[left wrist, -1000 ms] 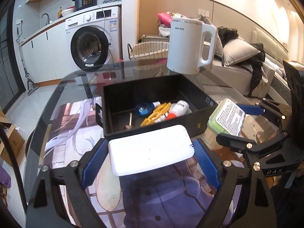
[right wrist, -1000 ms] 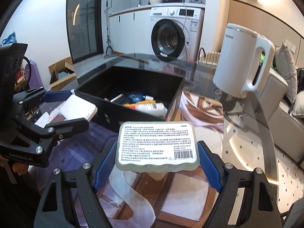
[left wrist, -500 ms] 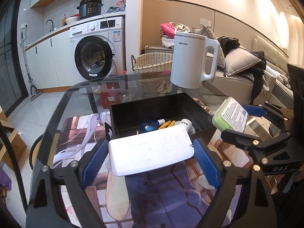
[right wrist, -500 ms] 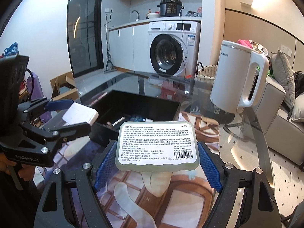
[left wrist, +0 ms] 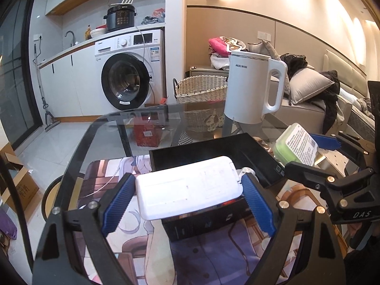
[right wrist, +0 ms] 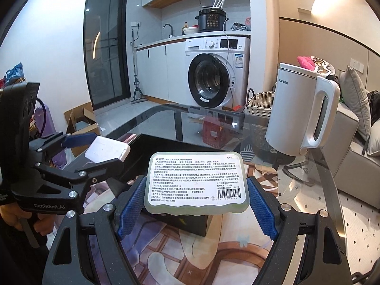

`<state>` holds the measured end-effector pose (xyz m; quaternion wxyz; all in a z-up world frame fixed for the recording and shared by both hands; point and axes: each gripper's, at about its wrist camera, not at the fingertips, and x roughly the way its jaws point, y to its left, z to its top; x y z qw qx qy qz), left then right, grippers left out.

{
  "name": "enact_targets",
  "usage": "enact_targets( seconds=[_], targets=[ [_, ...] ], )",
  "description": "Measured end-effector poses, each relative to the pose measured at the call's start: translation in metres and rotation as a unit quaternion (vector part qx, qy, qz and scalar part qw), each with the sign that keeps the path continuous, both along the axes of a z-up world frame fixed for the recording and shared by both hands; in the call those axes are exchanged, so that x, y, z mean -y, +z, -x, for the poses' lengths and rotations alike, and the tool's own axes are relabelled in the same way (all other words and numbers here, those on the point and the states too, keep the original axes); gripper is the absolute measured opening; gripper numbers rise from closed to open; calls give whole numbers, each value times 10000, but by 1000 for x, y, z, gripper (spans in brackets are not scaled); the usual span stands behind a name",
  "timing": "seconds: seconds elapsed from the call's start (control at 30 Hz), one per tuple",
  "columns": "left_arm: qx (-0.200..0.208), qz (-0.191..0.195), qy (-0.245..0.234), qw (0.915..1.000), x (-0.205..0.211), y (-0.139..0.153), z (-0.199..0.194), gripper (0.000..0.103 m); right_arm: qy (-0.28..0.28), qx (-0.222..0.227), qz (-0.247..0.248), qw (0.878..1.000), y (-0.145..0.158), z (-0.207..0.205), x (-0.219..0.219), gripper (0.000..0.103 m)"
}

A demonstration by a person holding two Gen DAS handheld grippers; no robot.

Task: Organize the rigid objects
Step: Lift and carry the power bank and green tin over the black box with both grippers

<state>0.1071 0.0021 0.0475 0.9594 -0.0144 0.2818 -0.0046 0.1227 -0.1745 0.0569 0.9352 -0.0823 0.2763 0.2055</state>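
Both grippers now higher over the black plastic bin: left gripper fingers clamp the flat white plastic case, right gripper fingers clamp the green labelled box. Both lifted, neither binned yet.

A plain white case is flanked by ribbed blue pads set on black gripper frames, while a translucent pale green box is faced with a white label printed in black text and a barcode. The bin is seen in matte black, and the glass table is covered near its front edge by a mat patterned with an anime figure in purple, brown and cream. Towards the far right corner, a white kettle bears small dark lettering.
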Motion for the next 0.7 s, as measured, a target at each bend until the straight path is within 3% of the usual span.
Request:
enact_targets(
  seconds=[0.7],
  targets=[
    [11,-94,29,10000,-13,-15,-32,90,83,-252,155,9995,-16,-42,-25,83]
  ],
)
